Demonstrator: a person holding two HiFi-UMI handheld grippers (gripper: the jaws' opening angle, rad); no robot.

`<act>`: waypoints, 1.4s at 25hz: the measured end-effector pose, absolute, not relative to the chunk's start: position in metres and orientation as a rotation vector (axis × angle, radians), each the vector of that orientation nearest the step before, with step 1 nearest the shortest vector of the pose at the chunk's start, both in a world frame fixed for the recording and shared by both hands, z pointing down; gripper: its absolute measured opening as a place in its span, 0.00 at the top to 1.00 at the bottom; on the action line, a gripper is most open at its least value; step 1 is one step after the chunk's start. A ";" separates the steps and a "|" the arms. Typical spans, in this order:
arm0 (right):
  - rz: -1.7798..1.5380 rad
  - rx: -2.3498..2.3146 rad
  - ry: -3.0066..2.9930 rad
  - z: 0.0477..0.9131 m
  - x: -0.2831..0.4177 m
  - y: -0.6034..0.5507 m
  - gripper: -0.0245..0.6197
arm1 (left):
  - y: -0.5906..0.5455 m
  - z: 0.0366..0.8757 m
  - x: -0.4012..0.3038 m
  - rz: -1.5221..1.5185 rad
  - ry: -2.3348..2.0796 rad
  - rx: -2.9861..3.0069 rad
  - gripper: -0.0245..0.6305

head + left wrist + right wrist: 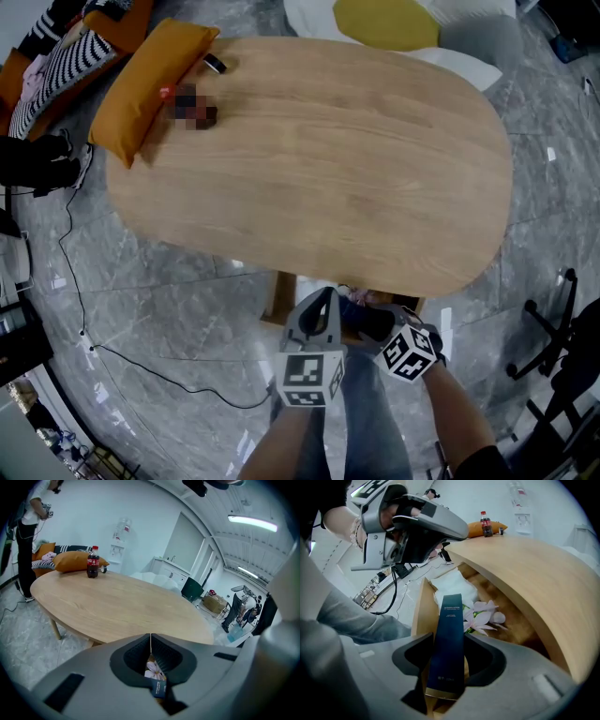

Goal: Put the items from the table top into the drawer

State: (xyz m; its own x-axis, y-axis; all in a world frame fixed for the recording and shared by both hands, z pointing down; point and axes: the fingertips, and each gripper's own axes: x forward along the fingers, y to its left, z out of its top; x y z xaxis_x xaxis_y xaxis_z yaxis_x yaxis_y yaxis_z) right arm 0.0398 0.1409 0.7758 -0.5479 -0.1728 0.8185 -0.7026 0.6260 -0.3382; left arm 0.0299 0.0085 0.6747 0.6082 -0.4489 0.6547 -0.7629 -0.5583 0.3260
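- Orange cushion (150, 89): lies on the far left end of the table, partly over its edge.
- Cola bottle (93, 562): stands upright just beside the cushion. It has a red cap, a dark fill and a red label whose writing is too small to read.
- Table (328, 159): an oval top of pale wood. The near edge lies just above both grippers in the head view.
- Left gripper (150, 638): the jaws are together, tips meeting in a thin seam, with nothing between them. It is held at the near table edge, beside the right gripper.
- Drawer (421, 616): pulled out from under the near table edge, with pale wooden walls. A soft white bundle (454, 585) lies toward its far end.
- Box (447, 644): a long, slim carton in dark navy with a gold band at its near end. One patch of pale lettering sits near the far end and another near the gold band, and neither is legible. It is held over the open drawer, its far end reaching in over the contents. Whether it touches them cannot be told.
- Right gripper (449, 653): the jaws are clamped on the box, one pad on each long side near the gold band.
- Artificial flower (485, 616): pale pink-white petals on a green stem. It lies in the drawer just right of the box.
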 end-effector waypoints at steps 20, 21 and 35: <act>0.892 0.720 -1.978 0.800 0.033 0.132 0.65 | 0.011 0.682 0.027 0.697 -0.950 2.223 0.94; 0.903 0.728 -1.974 0.801 0.033 0.131 0.65 | 0.011 0.682 0.027 0.698 -0.949 2.223 0.94; 0.996 0.818 -1.941 0.797 0.036 0.126 0.57 | 0.016 0.681 0.021 0.695 -0.943 2.230 0.94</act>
State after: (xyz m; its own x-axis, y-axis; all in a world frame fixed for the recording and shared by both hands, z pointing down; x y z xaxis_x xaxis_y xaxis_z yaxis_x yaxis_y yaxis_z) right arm 0.0361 0.1260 0.7971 -0.4802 -0.1837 0.8577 -0.8040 0.4830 -0.3467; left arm 0.0209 0.0161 0.6813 0.6082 -0.4399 0.6607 -0.7614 -0.5585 0.3290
